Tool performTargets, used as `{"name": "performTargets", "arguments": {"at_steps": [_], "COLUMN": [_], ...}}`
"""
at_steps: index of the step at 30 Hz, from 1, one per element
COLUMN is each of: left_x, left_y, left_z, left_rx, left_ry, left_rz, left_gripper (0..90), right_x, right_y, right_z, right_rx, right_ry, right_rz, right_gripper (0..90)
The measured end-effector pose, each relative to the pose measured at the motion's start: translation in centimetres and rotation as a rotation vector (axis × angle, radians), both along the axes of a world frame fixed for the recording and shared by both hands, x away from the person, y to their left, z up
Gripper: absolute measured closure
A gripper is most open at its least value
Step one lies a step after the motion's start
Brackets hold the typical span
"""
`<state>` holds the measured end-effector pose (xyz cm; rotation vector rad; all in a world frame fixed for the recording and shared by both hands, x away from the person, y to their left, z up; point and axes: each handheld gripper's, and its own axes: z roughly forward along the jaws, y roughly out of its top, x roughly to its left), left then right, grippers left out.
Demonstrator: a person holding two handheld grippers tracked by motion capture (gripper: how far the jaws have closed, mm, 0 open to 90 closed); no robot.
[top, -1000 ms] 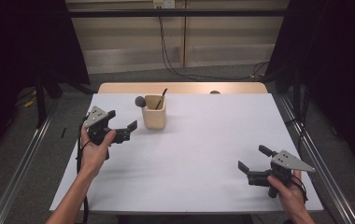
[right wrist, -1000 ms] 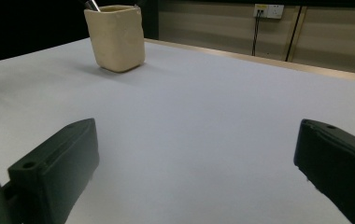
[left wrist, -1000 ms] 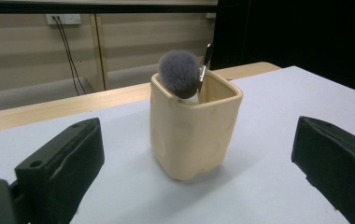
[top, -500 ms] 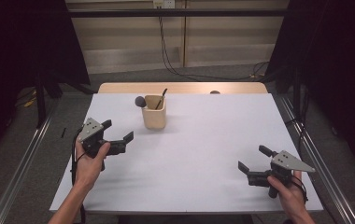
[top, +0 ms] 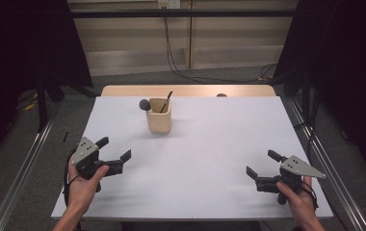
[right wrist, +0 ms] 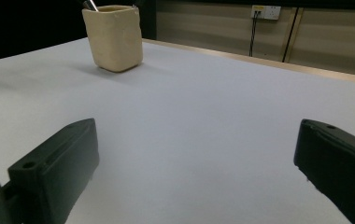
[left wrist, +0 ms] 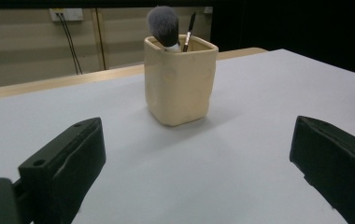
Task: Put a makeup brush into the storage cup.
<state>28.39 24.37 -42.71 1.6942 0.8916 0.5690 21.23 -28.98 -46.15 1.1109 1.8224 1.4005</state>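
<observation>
A cream-coloured, square-sided ceramic holder [top: 159, 115] stands upright on the white table [top: 210, 144], towards its far side and left of centre, with a fluffy grey-bristled make-up brush [top: 145, 104] leaning out over its left rim and a thin black-handled brush [top: 166, 102] slanting up from the inside. The left gripper [top: 113, 156] sits near the table's left edge, well short of the holder, jaws spread wide with nothing between them — in the left gripper view the holder [left wrist: 179, 81] stands straight ahead, framed by the two black jaws. The right gripper [top: 261, 169] rests low at the near right of the table, well apart from the holder, its jaws likewise wide and empty — its own view shows the holder [right wrist: 113, 37] far off at the upper left.
</observation>
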Motion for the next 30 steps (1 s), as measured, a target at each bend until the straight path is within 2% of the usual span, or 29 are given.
{"name": "performTargets", "arguments": {"at_steps": [4, 7, 10, 12, 14, 15, 17, 20, 23, 25, 29, 30], "left_x": [-0.6, -1.2, -1.8, -2.0, -2.4, -2.6, -3.1, -3.7, -4.0, -4.3, -4.7, -4.7], "left_y": [0.4, 0.5, 0.8, 0.9, 1.0, 1.0, 1.0, 1.1, 1.2, 1.3, 1.8, 1.9], "left_z": [0.0, -0.1, -0.1, 0.2, 0.2, 0.2, 0.0, -0.5, -1.0, -1.3, -1.5, -1.6], "left_rx": [-0.005, 0.01, -0.008, 0.011, -0.001, 0.009, 0.023, 0.008, 0.044, 0.035, 0.037, 0.027], "left_ry": [-0.018, -0.01, -0.005, -0.002, 0.003, 0.009, 0.006, 0.015, 0.031, 0.036, 0.011, 0.017], "left_rz": [0.017, 0.015, 0.011, 0.011, 0.015, 0.01, 0.009, 0.026, 0.017, 0.016, 0.046, 0.046], "left_gripper": [3.5, 3.7, 3.9, 4.0, 4.0, 4.0, 4.0, 3.8, 3.5, 3.5, 3.6, 3.6], "right_x": [0.0, 0.0, -0.1, -0.1, -0.1, -0.1, -0.1, -0.2, -0.1, -0.2, -0.3, -0.3], "right_y": [0.1, 0.0, 0.0, 0.0, 0.0, 0.0, 0.0, 0.0, -0.1, 0.0, -0.2, -0.2], "right_z": [0.0, 0.0, 0.0, 0.0, 0.0, 0.0, 0.0, 0.0, 0.0, 0.0, 0.0, 0.0], "right_rx": [-0.002, -0.001, 0.0, -0.003, -0.002, -0.004, -0.003, -0.005, -0.006, -0.003, -0.002, -0.004], "right_ry": [0.007, 0.003, 0.003, 0.002, 0.007, 0.004, 0.003, 0.001, 0.003, 0.002, 0.002, 0.003], "right_rz": [0.0, -0.002, -0.005, -0.004, -0.003, -0.002, -0.003, -0.005, -0.005, -0.004, -0.013, -0.013], "right_gripper": [0.0, 0.0, 0.0, 0.0, 0.0, 0.0, 0.0, 0.0, 0.0, 0.0, 0.0, 0.0]}}
